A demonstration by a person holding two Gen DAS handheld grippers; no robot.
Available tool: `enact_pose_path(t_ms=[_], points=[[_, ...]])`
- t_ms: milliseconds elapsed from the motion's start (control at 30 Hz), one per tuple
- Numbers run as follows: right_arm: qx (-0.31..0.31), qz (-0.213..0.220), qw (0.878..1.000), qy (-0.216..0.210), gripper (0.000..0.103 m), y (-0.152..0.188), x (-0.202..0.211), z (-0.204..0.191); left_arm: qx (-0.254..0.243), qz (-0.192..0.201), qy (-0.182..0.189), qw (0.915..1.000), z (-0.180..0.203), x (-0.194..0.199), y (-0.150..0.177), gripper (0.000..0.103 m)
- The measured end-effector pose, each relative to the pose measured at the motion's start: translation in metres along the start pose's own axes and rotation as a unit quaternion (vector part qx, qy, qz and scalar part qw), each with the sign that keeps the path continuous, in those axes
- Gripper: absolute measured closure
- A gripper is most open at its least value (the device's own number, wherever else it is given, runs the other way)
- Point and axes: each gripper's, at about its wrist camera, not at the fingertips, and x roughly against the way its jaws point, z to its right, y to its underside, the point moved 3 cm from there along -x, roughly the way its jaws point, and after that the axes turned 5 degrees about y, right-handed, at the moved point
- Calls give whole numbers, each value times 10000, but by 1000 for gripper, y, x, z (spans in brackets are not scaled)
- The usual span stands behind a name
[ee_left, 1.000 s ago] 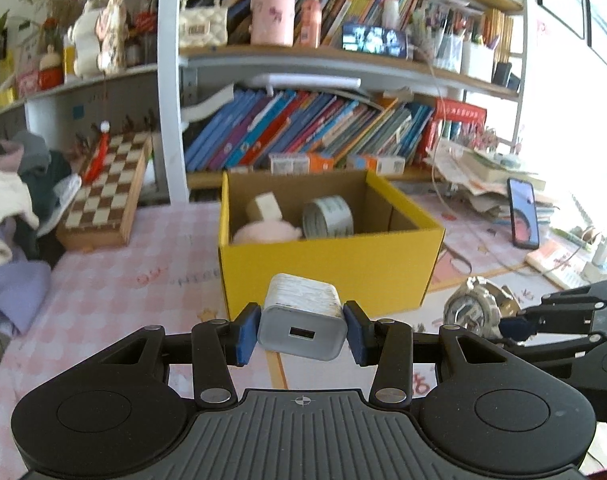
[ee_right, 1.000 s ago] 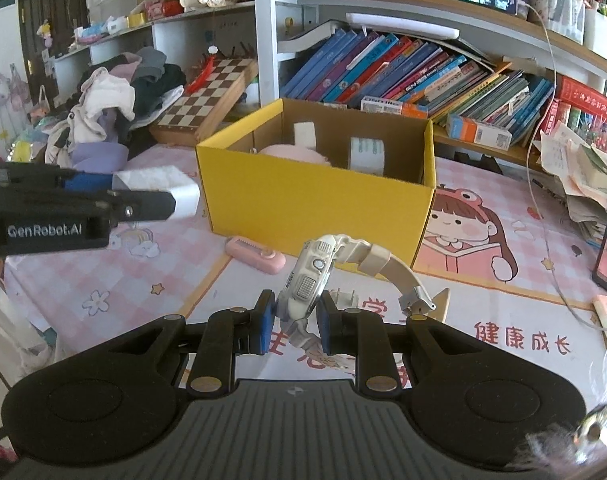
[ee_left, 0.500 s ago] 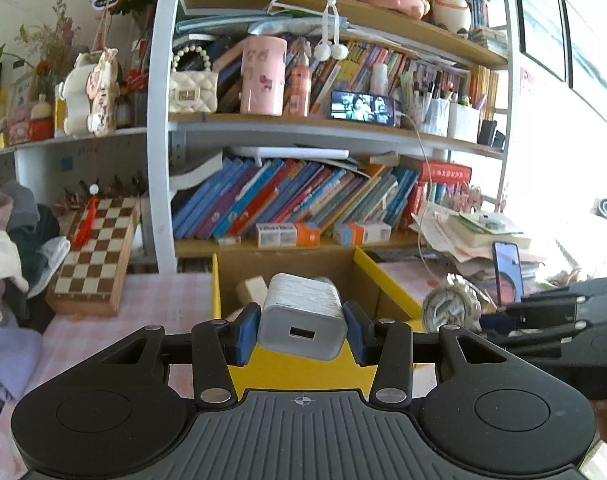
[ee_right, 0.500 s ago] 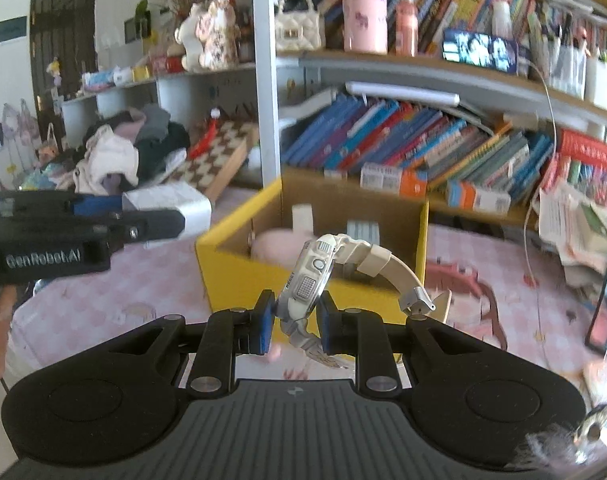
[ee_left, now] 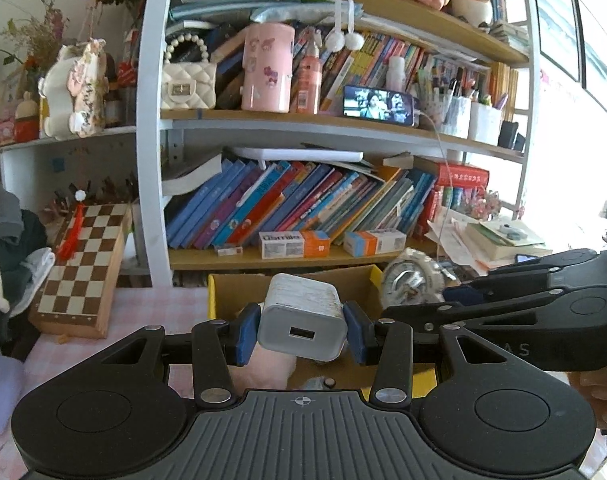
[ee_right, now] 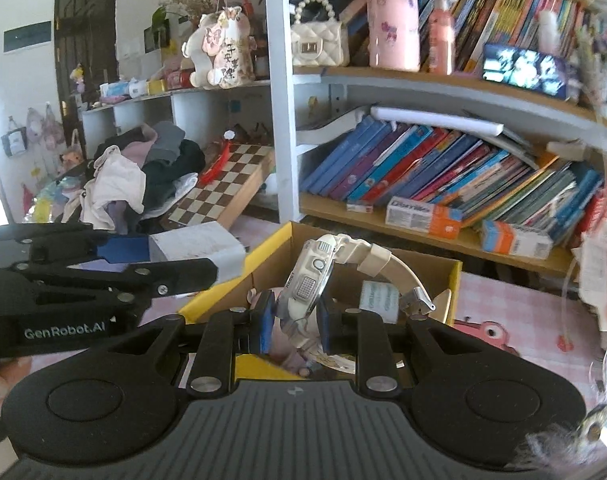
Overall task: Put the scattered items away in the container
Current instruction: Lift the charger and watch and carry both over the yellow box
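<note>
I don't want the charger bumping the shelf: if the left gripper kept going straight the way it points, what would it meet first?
Probably the yellow box, not the shelf: the left gripper, holding the charger, tilts down toward its open interior. Depth is uncertain.

The left gripper (ee_right: 151, 252), seen from the right wrist camera, carries the white lettering "GenRobot.AI" on the side of its black body. The white watch (ee_right: 315, 280) clamped edge-on between the right gripper's (ee_right: 293, 322) pads has a small word on its case that seems to read "RESET". On the lowest shelf board (ee_right: 483, 246), near its front edge, a white-and-orange carton (ee_right: 423, 216) lies flat with a blue brand name reading roughly "Darmiles"; the letters are blurred. The white plush figure (ee_right: 219, 52) on the side shelf wears a tag with vertical Chinese characters, too small to read surely.
</note>
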Motion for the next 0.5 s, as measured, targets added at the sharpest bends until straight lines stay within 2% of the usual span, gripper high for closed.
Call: enact_pose_path(t_ms=[133,233,400,500], points=[[-162,-398,9986,-302,82,-7,-32,16,84,-196,31,9998,-5,-23,-5,60],[-423,-855,9949,-333,82,-8,-58,30,183,-381,20,9991,-9,-40,-7,60],[-1119,-1638,9784,-572,82,-1,-100,56,353,-786,92,9962,-14,-71,-5,60],[-1190,-1871,9726,-693,82,2,-114,63,380,-1058,280,9933,-15,-89,-5,60]])
